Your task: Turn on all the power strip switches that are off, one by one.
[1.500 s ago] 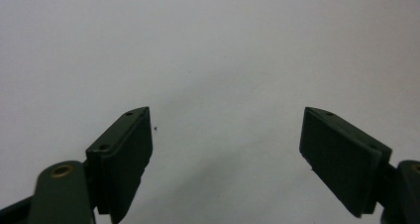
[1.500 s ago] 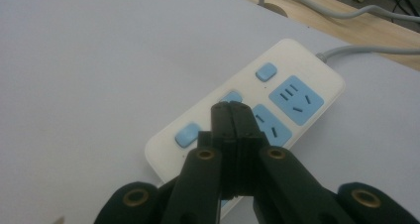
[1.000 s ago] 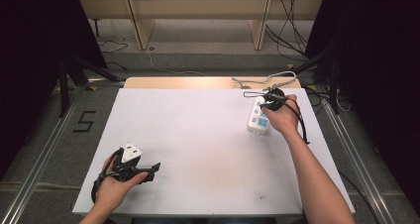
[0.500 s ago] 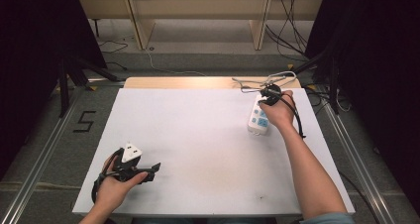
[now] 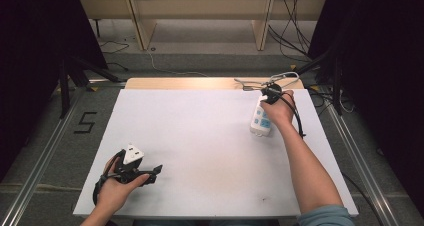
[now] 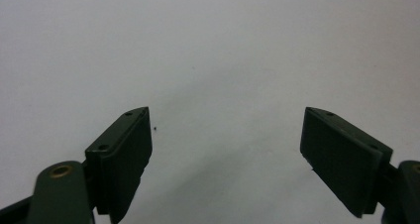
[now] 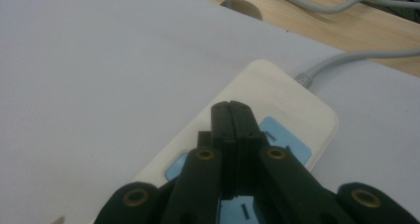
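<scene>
- The power strip point(image 5: 261, 118) is a long white block with rounded corners and pale blue socket panels along its top; in the right gripper view point(image 7: 277, 105) its casing looks cream-white, and the blue panels carry short dark slot marks.
- It lies flat on the white table point(image 5: 200, 136), at the far right part of the sheet, its long side running roughly from the near edge to the far edge.
- A grey cable point(image 7: 346, 58) leaves the strip's far end and runs onto the bare wooden strip point(image 7: 346, 30) beyond the white sheet, where it loops.
- The right gripper point(image 7: 232, 117) stands over the power strip with its jaws pressed flat together, nothing between them; their tips hang above a blue socket panel near the strip's far end. Whether they touch the strip I cannot tell.
- The right hand point(image 5: 280, 108) sits just beside the strip's far right side.
- The left gripper point(image 5: 150, 173) is well apart from the power strip, at the near left of the table, jaws spread wide over bare white surface point(image 6: 223, 60).
</scene>
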